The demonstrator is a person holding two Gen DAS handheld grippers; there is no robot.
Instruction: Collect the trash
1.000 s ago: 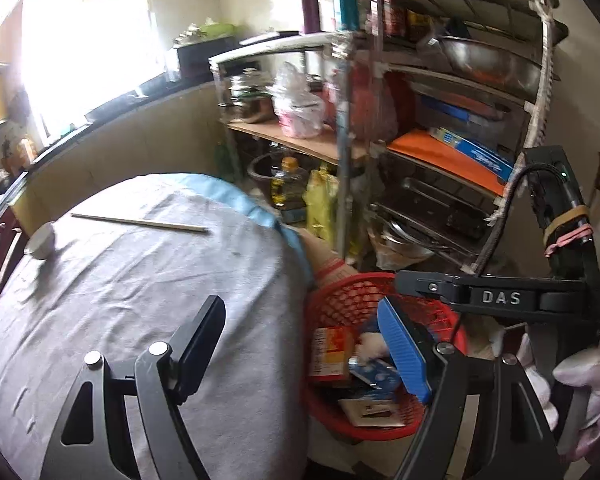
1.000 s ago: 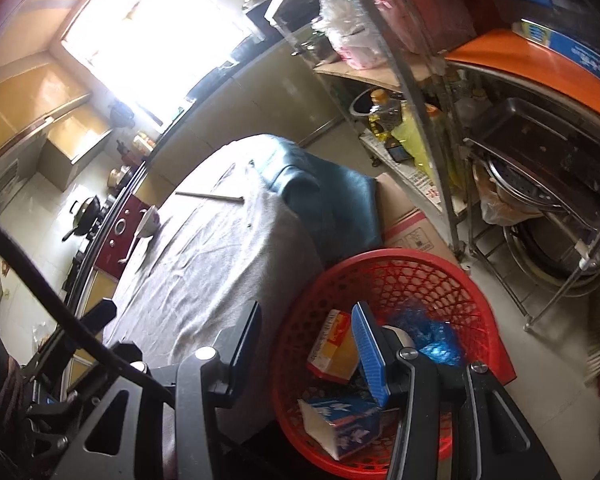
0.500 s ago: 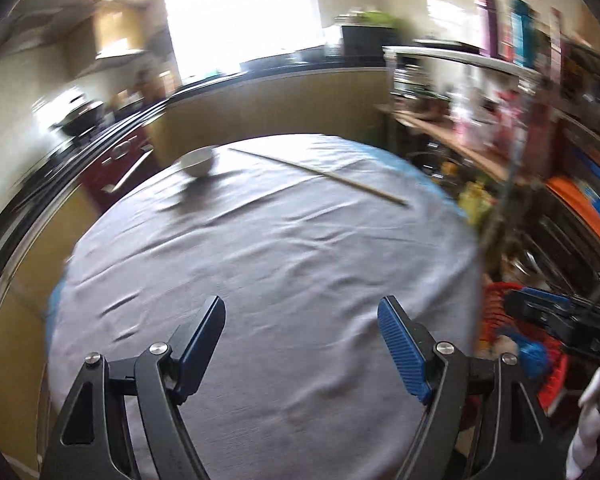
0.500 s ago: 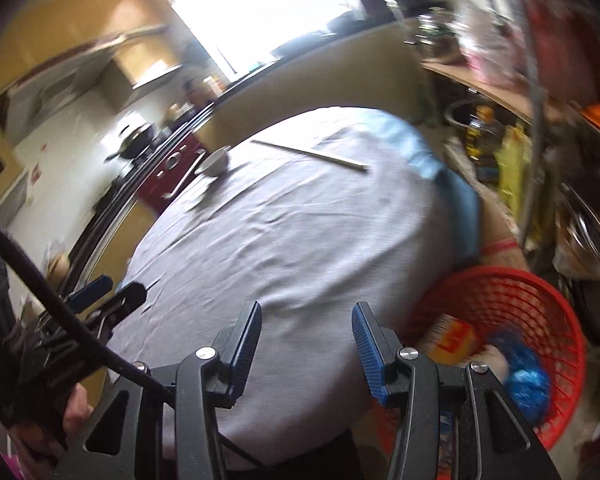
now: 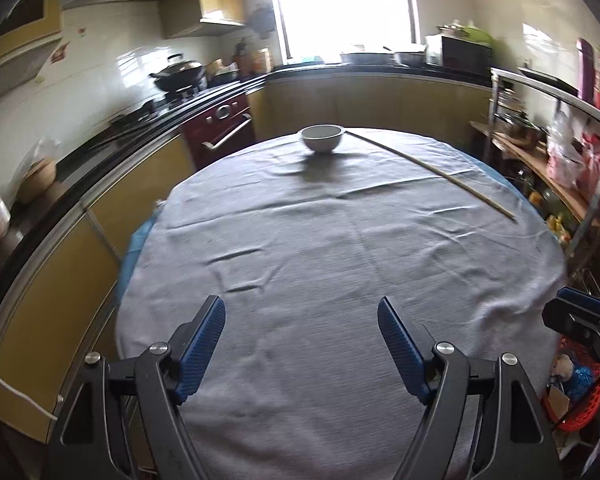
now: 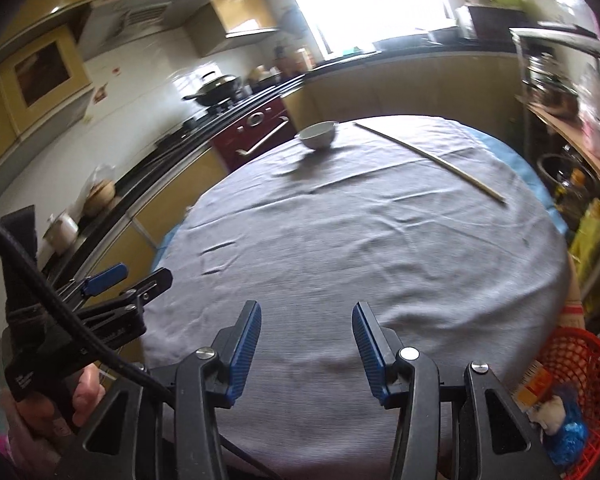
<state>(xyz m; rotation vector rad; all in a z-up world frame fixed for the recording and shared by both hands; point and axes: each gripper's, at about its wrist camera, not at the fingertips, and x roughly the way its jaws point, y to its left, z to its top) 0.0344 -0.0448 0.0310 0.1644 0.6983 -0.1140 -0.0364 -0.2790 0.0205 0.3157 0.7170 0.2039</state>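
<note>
A red mesh basket point(image 6: 580, 364) stands on the floor at the round table's right side, holding a carton, blue plastic and other trash; its rim point(image 5: 580, 420) shows low right in the left wrist view. My left gripper point(image 5: 300, 328) hangs open over the near part of the grey tablecloth point(image 5: 340, 260) with nothing between its blue pads. My right gripper point(image 6: 306, 332) is also open and empty above the cloth point(image 6: 360, 240). A white bowl point(image 5: 322, 137) and a long thin stick point(image 5: 432, 170) lie at the table's far side; the bowl point(image 6: 318, 135) and stick point(image 6: 432, 160) also show in the right wrist view.
Yellow kitchen cabinets point(image 5: 60, 272) with a black counter curve along the left. A dark red oven point(image 5: 220, 132) stands behind the table. A metal shelf rack point(image 5: 560, 152) crowded with pots, bags and bottles fills the right. The left gripper point(image 6: 112, 308) and a hand show at the right view's left edge.
Both grippers have swung left, away from the red basket and the shelf rack, and now face across the table toward the bowl. Their jaws keep the same width.
</note>
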